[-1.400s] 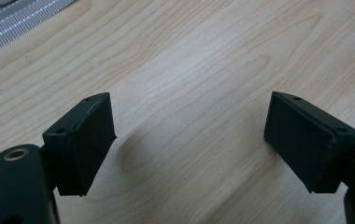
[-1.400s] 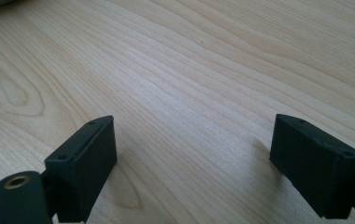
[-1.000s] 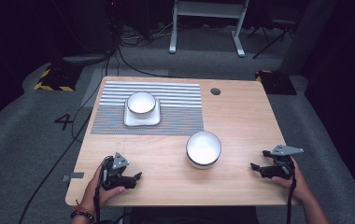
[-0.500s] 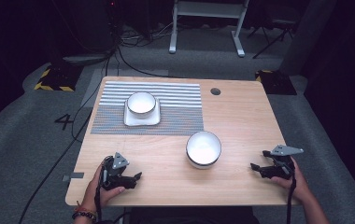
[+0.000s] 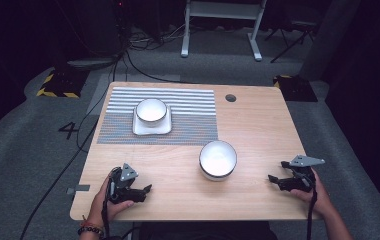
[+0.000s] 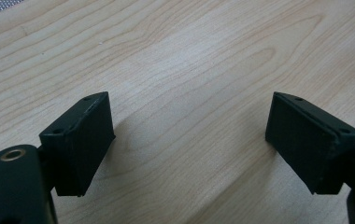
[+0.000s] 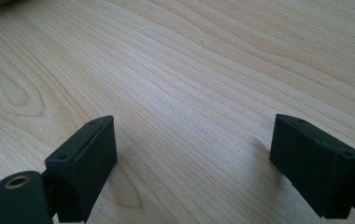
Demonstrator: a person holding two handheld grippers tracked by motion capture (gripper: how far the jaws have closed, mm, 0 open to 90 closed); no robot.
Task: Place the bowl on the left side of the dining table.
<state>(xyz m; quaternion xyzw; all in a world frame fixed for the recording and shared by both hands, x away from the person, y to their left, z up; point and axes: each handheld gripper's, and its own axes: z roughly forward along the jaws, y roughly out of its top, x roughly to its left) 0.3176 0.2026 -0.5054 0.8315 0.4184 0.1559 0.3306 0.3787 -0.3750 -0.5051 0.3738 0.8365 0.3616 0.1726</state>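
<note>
A white bowl (image 5: 218, 159) stands on the bare wood right of the table's middle. A second white bowl (image 5: 151, 111) sits on a white square plate (image 5: 151, 127) on the striped grey mat (image 5: 188, 117) at the back left. My left gripper (image 5: 146, 189) rests on the table near the front left edge, held by a hand, jaws wide open over bare wood (image 6: 189, 126). My right gripper (image 5: 273, 179) rests near the front right edge, open too, with nothing between its jaws (image 7: 194, 144).
The wooden table (image 5: 258, 125) has a round cable hole (image 5: 230, 98) at the back right. Cables and a white stand (image 5: 218, 25) are on the dark floor behind. Yellow-black floor markings (image 5: 53, 85) lie beside the table's far corners.
</note>
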